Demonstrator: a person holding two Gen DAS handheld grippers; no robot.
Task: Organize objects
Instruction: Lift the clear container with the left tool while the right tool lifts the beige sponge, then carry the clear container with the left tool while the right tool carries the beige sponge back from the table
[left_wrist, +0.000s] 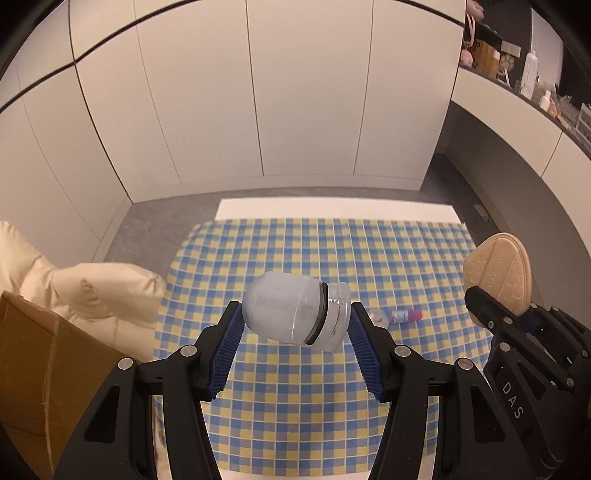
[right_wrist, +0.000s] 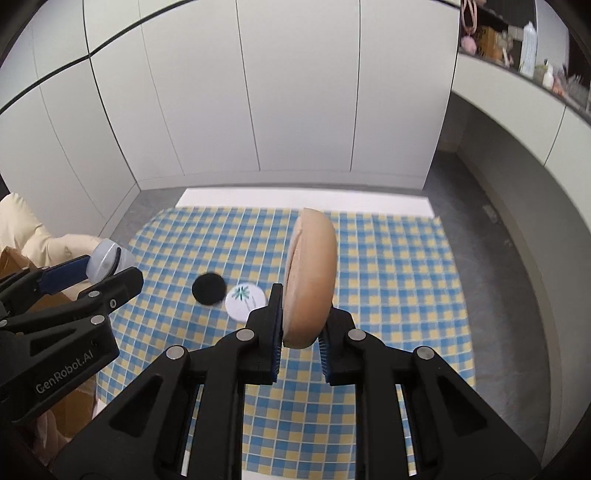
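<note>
Clamped in left gripper (left_wrist: 295, 321) — frosted jar (left_wrist: 295, 310), long axis crosswise, nine to three; pinched edge-on in right gripper (right_wrist: 301, 328) — tan compact (right_wrist: 310, 280), above checked cloth (right_wrist: 388, 277).

Left gripper (left_wrist: 295, 314): black arms with blue ribbed pads, pointing steeply down, jaws partly apart, clamped on a frosted jar (left_wrist: 291, 310) lying crosswise between the fingertips.
Right gripper (right_wrist: 301, 328): black arms with blue pads, pointing steeply down, jaws nearly together, pinching a tan compact (right_wrist: 310, 277) on edge; it rises past the fingertips.
Spacing: grippers side by side, apart.
</note>
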